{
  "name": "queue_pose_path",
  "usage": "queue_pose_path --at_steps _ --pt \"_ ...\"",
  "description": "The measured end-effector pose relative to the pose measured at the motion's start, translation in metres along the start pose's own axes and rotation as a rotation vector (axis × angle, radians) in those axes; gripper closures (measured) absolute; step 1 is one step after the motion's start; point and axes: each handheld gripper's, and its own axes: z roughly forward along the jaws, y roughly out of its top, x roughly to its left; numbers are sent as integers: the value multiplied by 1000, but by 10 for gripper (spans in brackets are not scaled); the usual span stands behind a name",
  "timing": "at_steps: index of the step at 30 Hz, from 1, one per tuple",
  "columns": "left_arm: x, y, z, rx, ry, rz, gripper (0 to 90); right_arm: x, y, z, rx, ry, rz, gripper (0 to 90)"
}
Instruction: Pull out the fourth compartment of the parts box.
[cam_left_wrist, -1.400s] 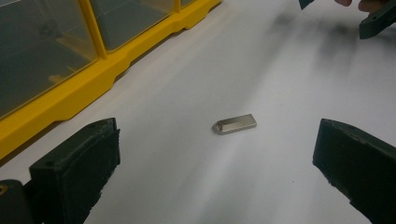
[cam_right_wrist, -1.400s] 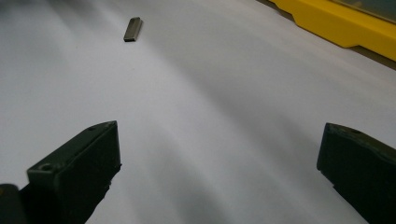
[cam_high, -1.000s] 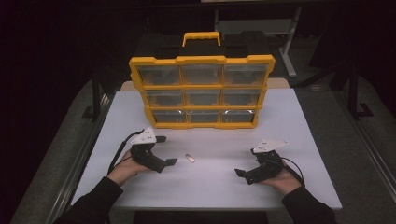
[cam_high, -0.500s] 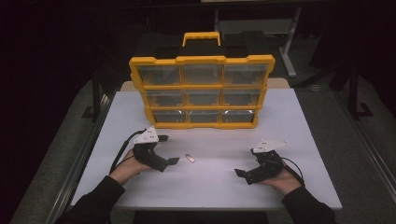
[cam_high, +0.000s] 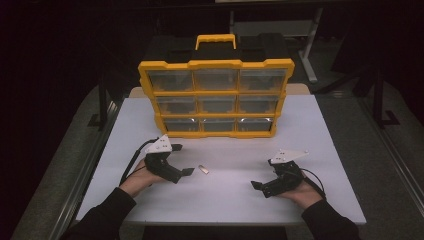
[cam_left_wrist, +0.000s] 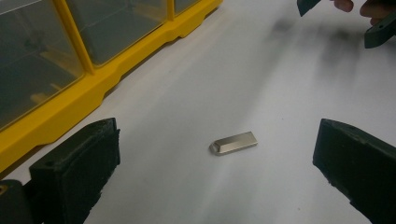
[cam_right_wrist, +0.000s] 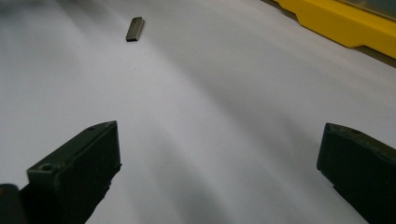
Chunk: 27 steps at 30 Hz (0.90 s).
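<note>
Pickup not yet made: the left tool gapes wide, framing the metal tab on the counter; the right tool, wide apart, holds nothing.

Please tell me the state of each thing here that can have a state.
Left tool: open, jaws on both sides of the metal piece, not touching it.
Right tool: open, holding nothing.
Metal piece: lying flat on the table.
Yellow organizer: upright, all drawers closed.

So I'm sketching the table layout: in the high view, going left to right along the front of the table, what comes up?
Left gripper → small metal piece → right gripper. The yellow drawer organizer stands farther back.
</note>
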Motion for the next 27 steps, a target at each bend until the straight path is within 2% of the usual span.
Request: queue_pose_path --at_steps 27 --pt "1 10 15 -11 -6 11 3 0 0 0 5 2 -2 0"
